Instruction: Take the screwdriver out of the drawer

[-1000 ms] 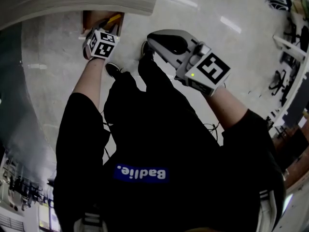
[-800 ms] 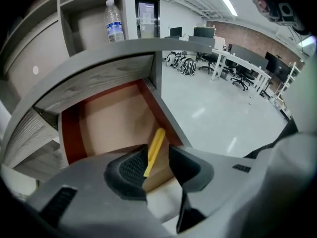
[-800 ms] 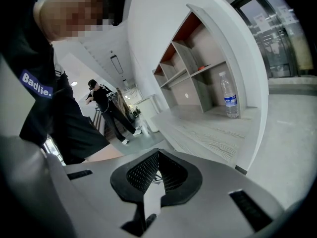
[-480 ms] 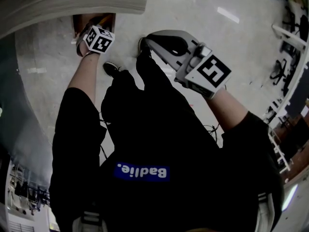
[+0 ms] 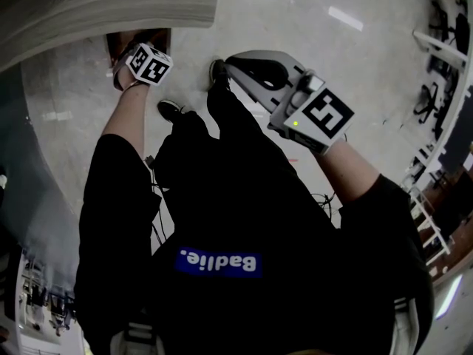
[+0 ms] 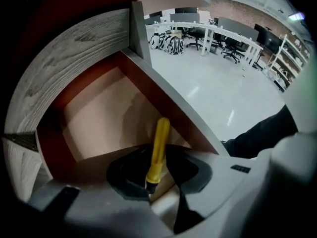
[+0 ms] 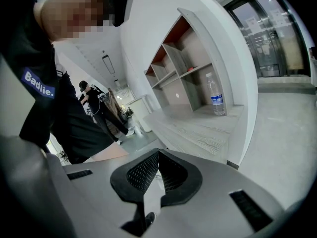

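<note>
Yellow-handled screwdriver (image 6: 158,148) lies on the tan floor of the open drawer (image 6: 94,118). Its near end sits right between the two jaws of the left tool (image 6: 151,176), and the handle runs away from the tool's tips. That tool points steeply down into the drawer. Its jaws have just been closing but stand apart, the pads not pressed on the handle. Red-brown drawer walls rise ahead of the tool and to its left. The right tool (image 7: 158,153) is held well off to the side, above the floor, jaws together with nothing between them.
</note>
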Available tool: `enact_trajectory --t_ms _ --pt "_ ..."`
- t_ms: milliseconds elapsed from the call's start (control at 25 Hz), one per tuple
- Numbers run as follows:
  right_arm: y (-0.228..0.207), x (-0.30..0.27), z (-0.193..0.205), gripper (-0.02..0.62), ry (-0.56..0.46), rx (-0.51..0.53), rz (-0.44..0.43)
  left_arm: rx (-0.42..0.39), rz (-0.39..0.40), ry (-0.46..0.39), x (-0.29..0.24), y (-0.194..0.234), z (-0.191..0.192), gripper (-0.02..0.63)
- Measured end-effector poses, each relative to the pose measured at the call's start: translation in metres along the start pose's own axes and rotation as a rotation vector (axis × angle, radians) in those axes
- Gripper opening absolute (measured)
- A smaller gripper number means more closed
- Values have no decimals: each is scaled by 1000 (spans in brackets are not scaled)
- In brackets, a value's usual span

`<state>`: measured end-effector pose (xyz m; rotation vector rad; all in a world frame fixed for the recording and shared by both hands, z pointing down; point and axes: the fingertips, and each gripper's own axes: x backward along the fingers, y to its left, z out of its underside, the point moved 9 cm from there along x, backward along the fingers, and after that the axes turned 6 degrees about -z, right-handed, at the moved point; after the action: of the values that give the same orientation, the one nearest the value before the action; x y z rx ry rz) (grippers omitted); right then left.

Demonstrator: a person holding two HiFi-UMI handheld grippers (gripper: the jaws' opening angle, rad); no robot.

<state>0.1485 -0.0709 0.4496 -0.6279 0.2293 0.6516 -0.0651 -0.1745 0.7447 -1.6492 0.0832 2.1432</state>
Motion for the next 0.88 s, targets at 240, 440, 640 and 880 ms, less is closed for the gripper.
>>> enact_trajectory --t_ms 240,440,640,880 --pt "-1 2 -2 31 -10 -8 18 -21 14 -6 3 5 0 91" --pt "5 5 -7 31 -25 7 13 -50 8 -30 17 0 -6 81" --pt "22 14 -13 31 -37 22 9 -42 -3 -66 44 -6 -7 74" --pt "34 18 -17 31 -39 43 8 0 -37 -115 70 -2 -5 74"
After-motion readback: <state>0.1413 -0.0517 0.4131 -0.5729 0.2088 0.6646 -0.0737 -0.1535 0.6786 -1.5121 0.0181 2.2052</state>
